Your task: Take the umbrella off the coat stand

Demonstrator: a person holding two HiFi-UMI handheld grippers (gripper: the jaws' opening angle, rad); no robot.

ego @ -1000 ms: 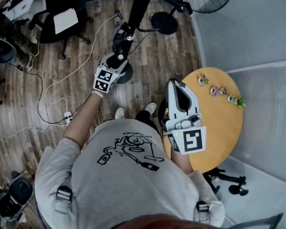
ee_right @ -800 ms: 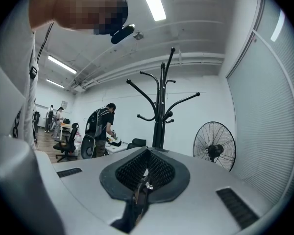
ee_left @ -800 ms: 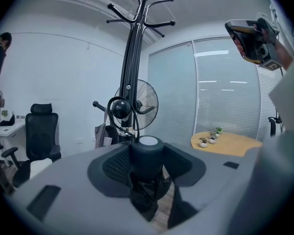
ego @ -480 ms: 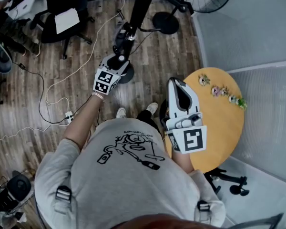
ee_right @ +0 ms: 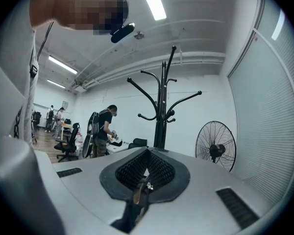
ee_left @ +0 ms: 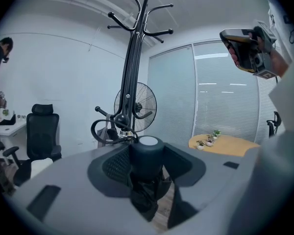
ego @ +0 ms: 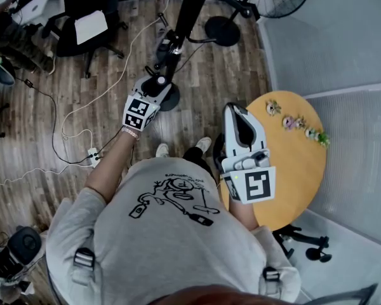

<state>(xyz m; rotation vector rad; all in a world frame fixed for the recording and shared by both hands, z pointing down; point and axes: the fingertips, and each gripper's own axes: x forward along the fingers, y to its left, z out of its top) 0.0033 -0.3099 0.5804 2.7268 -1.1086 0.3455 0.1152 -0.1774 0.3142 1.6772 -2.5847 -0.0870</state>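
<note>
Up at about 11 o'clock in the head view, the left gripper (ego: 155, 86) is reaching out to the lower pegs of the coat stand (ego: 189, 8), arm nearly straight, marker cube facing up. Its own view shows the jaws clamped on the folded black umbrella (ee_left: 147, 153), squeezing just below the white-capped end, which makes sense if you want to lift it off the peg without it swinging. A dark loop (ee_left: 104, 129) sits by the stand's lower pegs at 10 o'clock of the umbrella. Can't tell if it's the strap or whether it's hooked, so I'd guess it's not fully free yet. The right gripper (ego: 237, 114) is parked at 3 o'clock, elbow tucked beside the round wooden table (ego: 305, 170), jaws pressed together on nothing, basically just keeping out of the way.
</note>
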